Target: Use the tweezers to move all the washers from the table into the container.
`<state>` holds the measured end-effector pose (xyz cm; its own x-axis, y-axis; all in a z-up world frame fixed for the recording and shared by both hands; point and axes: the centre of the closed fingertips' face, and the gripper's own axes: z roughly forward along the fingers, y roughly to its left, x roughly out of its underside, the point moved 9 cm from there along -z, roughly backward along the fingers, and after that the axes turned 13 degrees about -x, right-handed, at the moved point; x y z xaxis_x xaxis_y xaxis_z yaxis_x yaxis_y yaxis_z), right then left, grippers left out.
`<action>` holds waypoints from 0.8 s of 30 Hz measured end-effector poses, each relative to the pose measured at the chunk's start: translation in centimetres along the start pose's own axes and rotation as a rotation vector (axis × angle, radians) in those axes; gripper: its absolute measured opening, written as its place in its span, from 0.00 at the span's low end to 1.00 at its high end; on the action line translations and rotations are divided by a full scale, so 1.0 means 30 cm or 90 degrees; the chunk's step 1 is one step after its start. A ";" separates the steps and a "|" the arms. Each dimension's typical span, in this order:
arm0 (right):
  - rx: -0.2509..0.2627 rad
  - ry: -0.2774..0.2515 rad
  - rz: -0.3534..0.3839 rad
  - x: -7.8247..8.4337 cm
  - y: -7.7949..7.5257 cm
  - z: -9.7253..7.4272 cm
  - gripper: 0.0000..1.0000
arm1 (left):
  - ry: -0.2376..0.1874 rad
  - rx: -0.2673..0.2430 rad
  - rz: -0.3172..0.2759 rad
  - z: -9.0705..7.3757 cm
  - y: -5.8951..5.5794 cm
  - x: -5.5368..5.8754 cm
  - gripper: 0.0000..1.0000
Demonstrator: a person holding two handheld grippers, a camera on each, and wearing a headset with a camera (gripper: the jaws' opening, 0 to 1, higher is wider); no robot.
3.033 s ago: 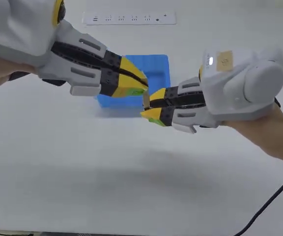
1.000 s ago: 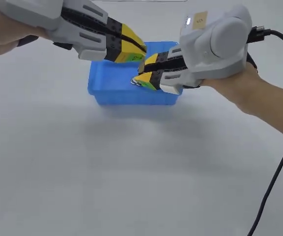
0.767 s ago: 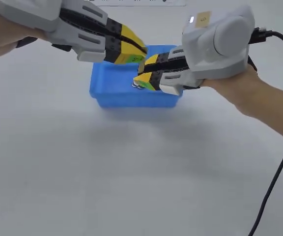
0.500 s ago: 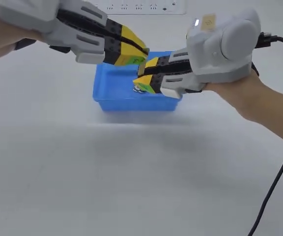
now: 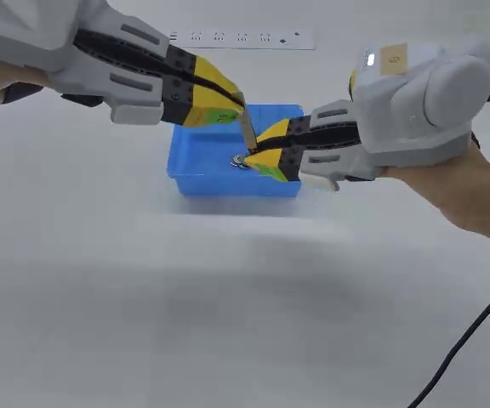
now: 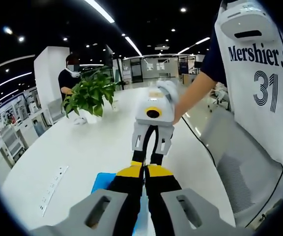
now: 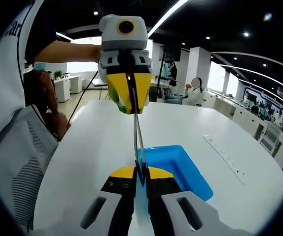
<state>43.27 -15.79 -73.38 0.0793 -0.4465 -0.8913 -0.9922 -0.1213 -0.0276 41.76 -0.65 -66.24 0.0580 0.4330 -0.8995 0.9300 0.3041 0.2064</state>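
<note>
Over the blue container (image 5: 228, 184) my left gripper (image 5: 232, 106) comes in from the upper left, shut on the top of the metal tweezers (image 5: 247, 132). They hang down to my right gripper (image 5: 262, 160), which is shut on their lower legs. Small silver washers (image 5: 240, 161) lie inside the container beside the right tips; whether the tweezers grip one is hidden. In the right gripper view the tweezers (image 7: 135, 128) run from the left gripper down into my right gripper (image 7: 140, 176), with the container (image 7: 181, 167) behind. The left gripper (image 6: 145, 172) shows shut in its own view.
A white power strip (image 5: 241, 38) lies on the white table (image 5: 143, 297) behind the container. A black cable (image 5: 475, 340) trails off the right gripper at the lower right. A potted plant (image 6: 90, 96) stands far across the table.
Three seconds ago both grippers were in front of the container; now they hold the tweezers over it. In the last second they stay there while the view shifts.
</note>
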 end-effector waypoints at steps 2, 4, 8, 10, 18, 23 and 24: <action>-0.006 0.008 -0.002 -0.001 0.026 -0.008 0.08 | 0.002 -0.002 -0.003 -0.011 -0.019 0.005 0.06; -0.012 0.016 -0.001 0.002 0.052 -0.013 0.08 | 0.004 -0.004 -0.010 -0.021 -0.043 0.015 0.05; -0.029 0.046 0.002 0.024 0.101 -0.013 0.08 | 0.019 0.001 -0.030 -0.026 -0.090 0.062 0.05; -0.035 0.061 0.004 0.043 0.116 -0.010 0.08 | 0.034 0.002 -0.041 -0.022 -0.107 0.096 0.05; -0.063 0.123 0.022 0.116 0.130 0.029 0.08 | 0.066 0.004 -0.089 0.019 -0.145 0.204 0.06; -0.078 0.165 0.018 0.158 0.117 0.057 0.08 | 0.098 0.007 -0.111 0.052 -0.140 0.283 0.06; -0.081 0.169 0.021 0.165 0.112 0.060 0.08 | 0.100 0.008 -0.112 0.058 -0.138 0.294 0.06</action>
<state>40.15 -16.79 -78.70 0.0869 -0.6667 -0.7402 -0.9761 -0.2056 0.0705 39.04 0.45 -75.71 -0.1611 0.5017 -0.8499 0.9256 0.3757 0.0463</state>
